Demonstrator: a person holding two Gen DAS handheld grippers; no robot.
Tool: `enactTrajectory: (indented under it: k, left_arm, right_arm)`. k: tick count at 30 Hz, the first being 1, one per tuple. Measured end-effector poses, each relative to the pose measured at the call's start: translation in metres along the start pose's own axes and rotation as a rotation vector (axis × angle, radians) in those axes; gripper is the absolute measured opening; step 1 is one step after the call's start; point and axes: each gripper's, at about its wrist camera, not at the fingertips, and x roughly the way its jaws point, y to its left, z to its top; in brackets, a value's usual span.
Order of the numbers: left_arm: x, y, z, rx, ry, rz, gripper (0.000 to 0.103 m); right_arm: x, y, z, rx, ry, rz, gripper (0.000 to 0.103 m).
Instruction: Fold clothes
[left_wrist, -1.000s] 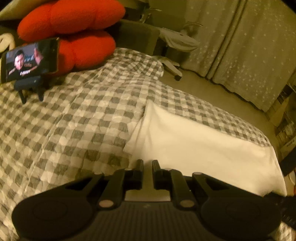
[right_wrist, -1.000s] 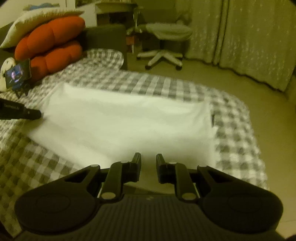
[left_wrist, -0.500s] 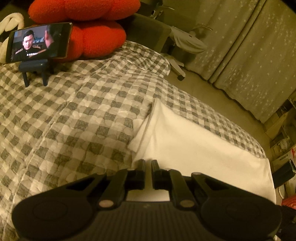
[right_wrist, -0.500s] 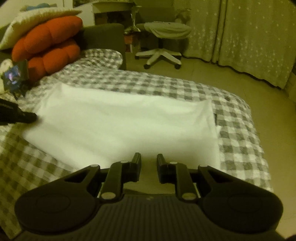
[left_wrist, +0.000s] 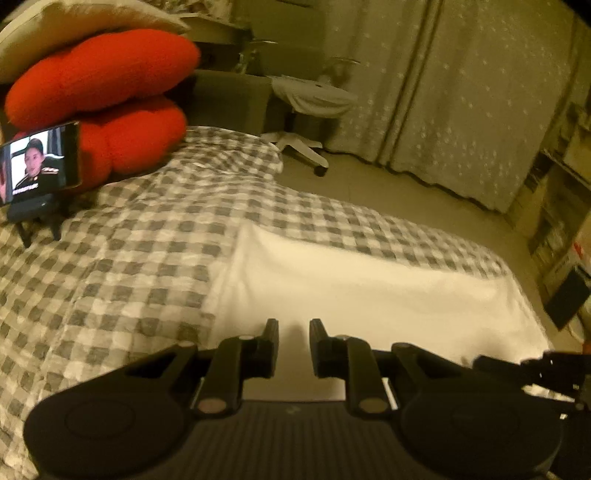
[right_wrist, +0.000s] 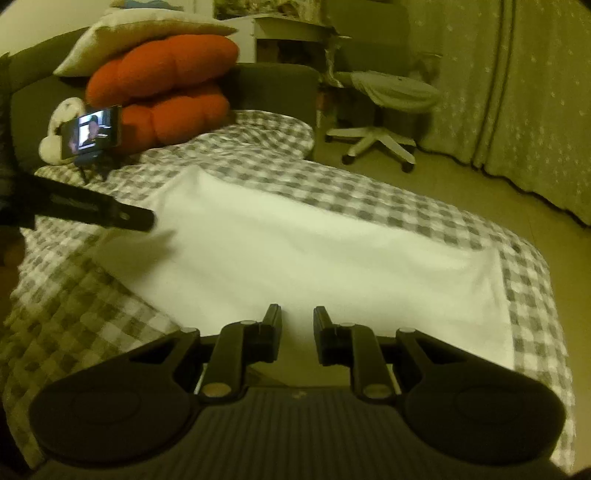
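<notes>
Ahead of both pairs of jaws lies the folded white cloth garment (right_wrist: 325, 266), a flat rectangle spread on the grey-and-white checked quilted bedcover (left_wrist: 122, 266). Half a second ago the left gripper (left_wrist: 293, 328) had its fingers almost together at the garment's near left corner; now they stand visibly further apart and are opening, with only a strip of white fabric seen through the gap and nothing pinched between the pads. I read that as the corner being let go, so the fold it was laying down is probably finished and the cloth is settling flat. In the right wrist view the left gripper's black fingers reach in from the left, their tips over the garment's left edge with a soft shadow beneath, so they seem lifted slightly off the cloth, though blur makes contact hard to rule out.

The right gripper (right_wrist: 297, 325) shows the same moderate gap as before, jaws released and empty, with the garment's near edge just beyond its tips. Its view has shifted sideways since a second ago: the garment's right edge now sits further to the right of the jaws.

Both hands hold their grippers tilted downward toward the bed, fingers pointing across the garment toward the far side. Beyond the left jaws, well off to the left, a phone on a small stand (left_wrist: 38, 166) leans before two plump red cushions (left_wrist: 107, 99). A next fold would likely need fresh grips on the short ends.
</notes>
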Motion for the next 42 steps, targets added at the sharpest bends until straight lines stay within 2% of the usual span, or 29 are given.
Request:
enactTrajectory:
  k: [2,4,7,9,12,16,19,36,42]
  left_arm:
    - [0.009,0.001,-0.003,-0.004,0.046,0.012,0.020]
    - [0.017,0.005,-0.005,-0.022,0.085,0.019,0.020]
    - [0.015,0.006,-0.004,-0.031,0.076,0.017,0.020]
    - [0.013,0.004,-0.005,-0.022,0.071,0.015,0.024]
    - [0.015,0.002,-0.007,-0.005,0.076,0.022,0.024]
    - [0.015,0.001,-0.007,-0.014,0.079,0.027,0.024]
    - [0.017,0.000,-0.007,-0.010,0.080,0.029,0.024]
    - [0.016,0.003,-0.007,-0.022,0.082,0.029,0.024]
    - [0.016,0.011,-0.005,-0.063,0.095,0.013,0.024]
  right_arm:
    - [0.011,0.005,-0.001,-0.019,0.044,-0.005,0.021]
    - [0.011,0.007,-0.001,-0.029,0.040,-0.013,0.022]
    - [0.009,0.009,0.000,-0.036,0.022,-0.017,0.022]
    - [0.007,0.009,0.001,-0.037,0.010,-0.007,0.022]
    - [0.013,0.013,-0.002,-0.055,0.035,-0.018,0.023]
    - [0.008,0.015,0.000,-0.057,0.012,0.001,0.022]
    - [0.012,0.019,-0.001,-0.068,0.030,-0.008,0.023]
    - [0.022,0.012,0.007,0.001,0.009,-0.022,0.022]
    - [0.033,0.003,0.015,0.045,-0.003,-0.016,0.022]
